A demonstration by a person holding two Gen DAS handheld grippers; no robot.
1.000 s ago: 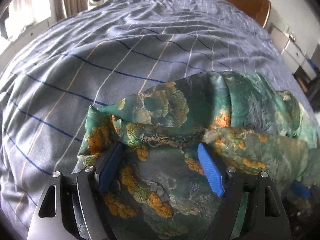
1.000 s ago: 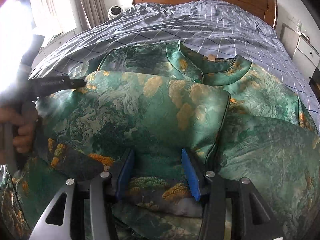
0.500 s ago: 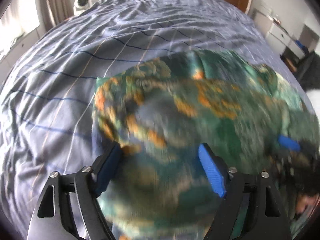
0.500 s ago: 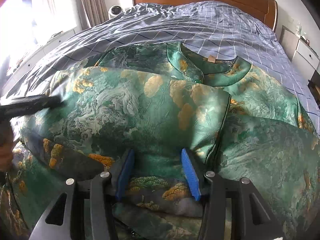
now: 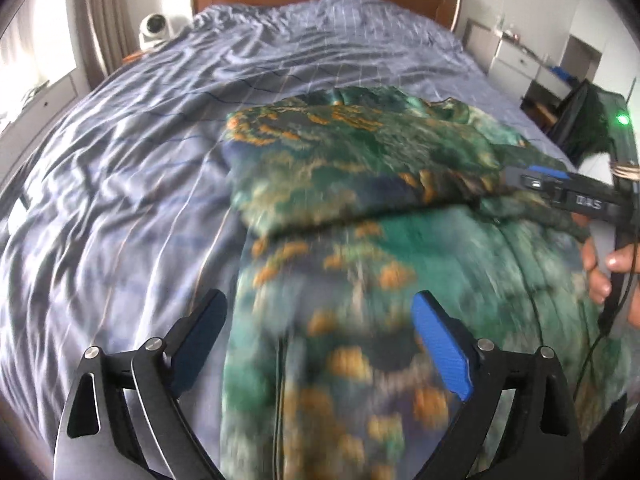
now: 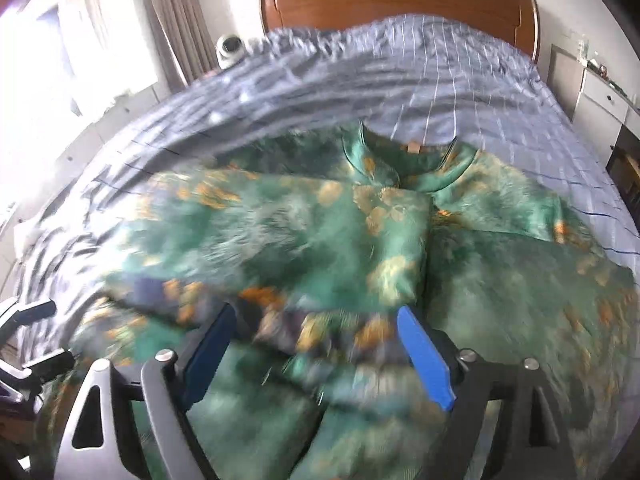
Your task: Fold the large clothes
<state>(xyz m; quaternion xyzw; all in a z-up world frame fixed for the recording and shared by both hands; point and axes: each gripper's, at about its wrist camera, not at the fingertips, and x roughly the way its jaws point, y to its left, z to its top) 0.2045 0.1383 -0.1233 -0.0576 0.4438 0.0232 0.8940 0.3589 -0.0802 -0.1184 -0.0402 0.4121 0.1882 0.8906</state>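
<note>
A large green garment with orange and gold print point(image 5: 360, 168) lies partly folded on the bed; its collar point(image 6: 404, 156) points toward the headboard. My left gripper point(image 5: 316, 332) is open, hovering above the garment's near left edge, nothing between its blue pads. My right gripper point(image 6: 316, 344) is open too, raised just above the folded panel's near edge point(image 6: 320, 264). The right gripper also shows at the right of the left wrist view point(image 5: 560, 192), with the hand holding it. Both views are blurred by motion.
The garment rests on a blue-grey checked bedspread point(image 5: 120, 184). A wooden headboard point(image 6: 400, 4) is at the far end. A white round camera point(image 5: 154, 26) sits far left by the curtain. White drawers point(image 6: 600, 92) and dark items point(image 5: 580, 120) stand along the right.
Both grippers have pulled back and up from the garment. The right gripper's jaws have opened wider and stand above the fold. The left gripper swung right, off the gathered cloth.
</note>
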